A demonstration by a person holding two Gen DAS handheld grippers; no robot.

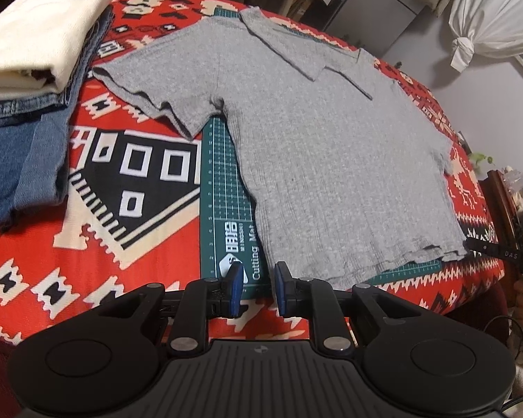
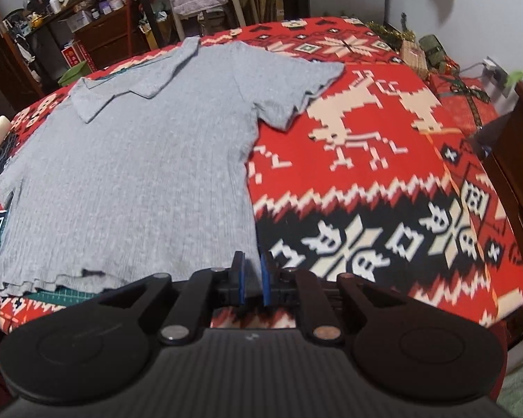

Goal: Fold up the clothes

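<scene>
A: Biggest first? 
B: Red patterned blanket [image 1: 129, 188], spread across the whole desk, reindeer motif on the right side in the right wrist view.

A: And on top of it? 
B: Green cutting mat [image 1: 223, 209], mostly hidden under the grey shirt [image 1: 331, 160]. Shirt laid flat and face up in the middle of the desk, collar at the far edge, hem at the near edge, both short sleeves spread out. Hem slightly rippled.

A: Anything beside it? 
B: Folded pile at the far left: cream garment [image 1: 42, 31] stacked on folded jeans [image 1: 24, 153]. Apart from the shirt's left sleeve, not touching.

A: Left tongs? 
B: Left tongs [image 1: 256, 291] low at the near edge, just off the shirt's near left hem corner, over the mat's printed label. Blue pads parted by a modest gap, nothing between them.

A: Right tongs? 
B: Right tongs [image 2: 252, 278] at the near right hem corner. Pads only narrowly apart, grey cloth showing in the gap; unclear whether gripped or merely behind.
</scene>
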